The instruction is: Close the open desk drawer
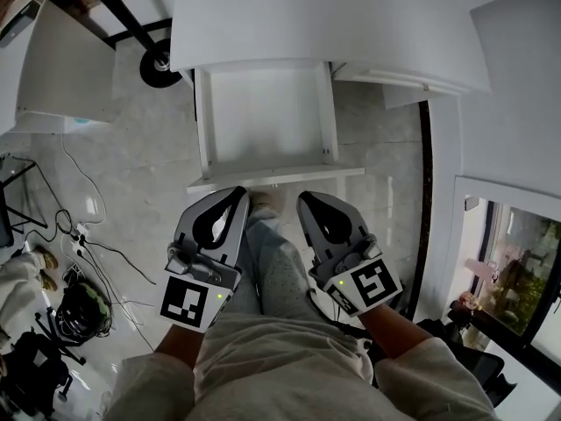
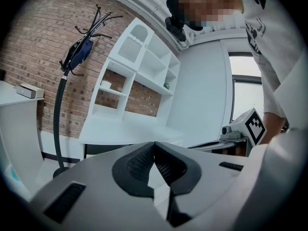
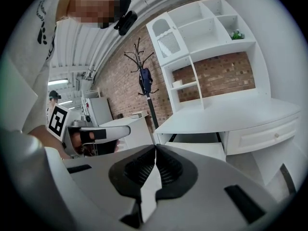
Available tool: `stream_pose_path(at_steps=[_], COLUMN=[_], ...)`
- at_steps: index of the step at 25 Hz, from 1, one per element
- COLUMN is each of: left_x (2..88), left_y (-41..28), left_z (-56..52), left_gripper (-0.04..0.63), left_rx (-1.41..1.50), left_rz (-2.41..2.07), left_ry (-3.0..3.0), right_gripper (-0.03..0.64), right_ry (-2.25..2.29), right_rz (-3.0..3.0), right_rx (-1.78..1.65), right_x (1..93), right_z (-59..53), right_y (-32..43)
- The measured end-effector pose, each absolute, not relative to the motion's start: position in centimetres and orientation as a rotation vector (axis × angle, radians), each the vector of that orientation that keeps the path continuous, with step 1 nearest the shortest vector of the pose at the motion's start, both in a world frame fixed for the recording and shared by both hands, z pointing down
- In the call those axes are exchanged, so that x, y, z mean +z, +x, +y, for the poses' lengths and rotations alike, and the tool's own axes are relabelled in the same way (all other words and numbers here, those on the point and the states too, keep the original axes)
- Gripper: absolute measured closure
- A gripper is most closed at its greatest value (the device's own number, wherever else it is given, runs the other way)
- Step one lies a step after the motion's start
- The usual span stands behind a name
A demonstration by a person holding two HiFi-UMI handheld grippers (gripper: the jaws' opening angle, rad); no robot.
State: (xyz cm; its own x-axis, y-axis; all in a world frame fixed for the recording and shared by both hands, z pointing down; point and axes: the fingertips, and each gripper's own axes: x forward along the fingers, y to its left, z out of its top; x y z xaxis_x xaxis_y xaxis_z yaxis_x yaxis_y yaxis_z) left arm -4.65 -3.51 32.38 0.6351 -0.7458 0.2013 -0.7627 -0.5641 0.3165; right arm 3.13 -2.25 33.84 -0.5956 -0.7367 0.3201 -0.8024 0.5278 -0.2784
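The white desk (image 1: 324, 16) fills the top of the head view, and its empty drawer (image 1: 263, 117) is pulled far out, front panel (image 1: 276, 176) nearest me. My left gripper (image 1: 238, 193) and right gripper (image 1: 307, 202) hover over the person's lap, tips just short of that panel. Both are shut with nothing held. In the left gripper view the shut left gripper (image 2: 154, 143) points at the desk (image 2: 130, 129). In the right gripper view the shut right gripper (image 3: 155, 147) faces the open drawer (image 3: 197, 146).
A coat stand (image 2: 62, 105) has its base (image 1: 160, 62) left of the desk. A second white desk (image 1: 61, 68) stands at far left, with cables (image 1: 79, 226) on the floor below it. A shelf unit (image 3: 202, 42) tops the desk; a closed drawer (image 3: 262, 134) lies right.
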Motion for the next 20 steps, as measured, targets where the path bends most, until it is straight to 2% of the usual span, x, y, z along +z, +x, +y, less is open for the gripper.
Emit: stream_pose_path(at_steps=[20], left_x=[39.9], left_y=[-3.2], left_z=[-3.1], left_gripper=[0.578], left_rx=[0.159], left_rz=[-1.121], left_ry=[2.516], right_gripper=[0.586], right_ry=[1.192], right_rz=[-2.596], right_rx=[0.621], right_x=[42.5], right_z=[-1.4], right_y=[2.6])
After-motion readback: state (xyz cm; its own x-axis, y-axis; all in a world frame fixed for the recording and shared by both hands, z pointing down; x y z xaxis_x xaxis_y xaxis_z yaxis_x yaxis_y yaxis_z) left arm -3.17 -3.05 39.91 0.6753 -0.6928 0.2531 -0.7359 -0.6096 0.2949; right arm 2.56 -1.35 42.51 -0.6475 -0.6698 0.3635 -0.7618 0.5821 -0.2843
